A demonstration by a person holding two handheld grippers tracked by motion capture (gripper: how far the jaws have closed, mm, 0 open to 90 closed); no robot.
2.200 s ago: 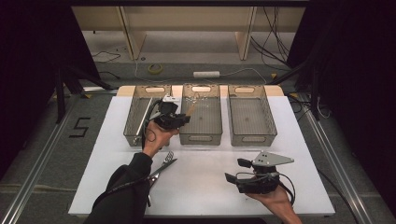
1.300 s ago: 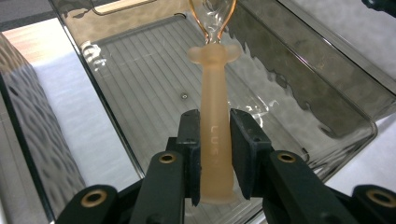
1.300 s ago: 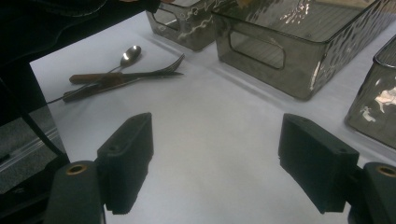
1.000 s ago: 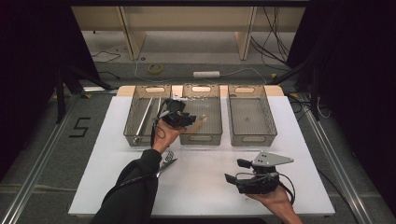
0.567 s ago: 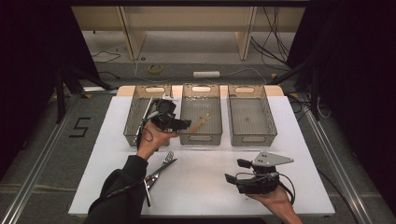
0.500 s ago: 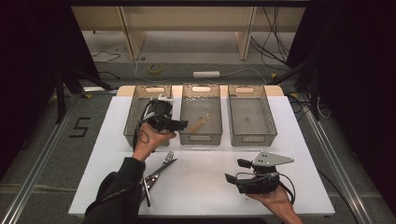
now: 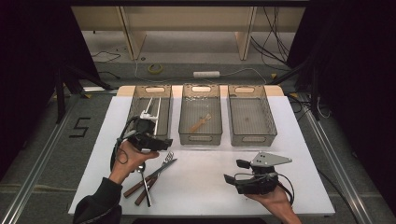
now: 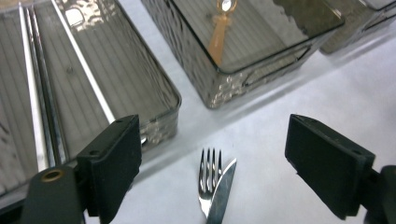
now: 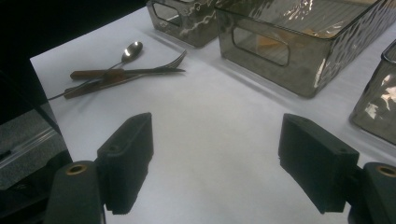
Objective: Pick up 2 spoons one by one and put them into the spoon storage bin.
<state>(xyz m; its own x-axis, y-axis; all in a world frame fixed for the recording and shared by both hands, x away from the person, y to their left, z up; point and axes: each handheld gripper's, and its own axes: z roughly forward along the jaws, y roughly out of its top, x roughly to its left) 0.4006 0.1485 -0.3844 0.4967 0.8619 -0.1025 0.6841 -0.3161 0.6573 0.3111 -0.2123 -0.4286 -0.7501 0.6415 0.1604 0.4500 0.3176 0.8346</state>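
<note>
High view: left gripper [image 7: 161, 143] sits left of centre, over the front edge of the left tray [image 7: 164, 95], fingers [image 8: 112, 163] wide after just opening, nothing between them. Wooden spoon [image 7: 201, 123] lies in the middle tray [image 7: 183, 112], centre frame. Fork [image 8: 208, 177] and knife [image 8: 223, 189] lie crossed on the white counter [image 7: 205, 177] lower left, metal spoon [image 7: 144, 179] beside them. Right gripper [image 7: 229, 179] at lower right, fingers [image 9: 130, 158] wide, empty, over bare counter. Right tray [image 7: 270, 114] upper right.
</note>
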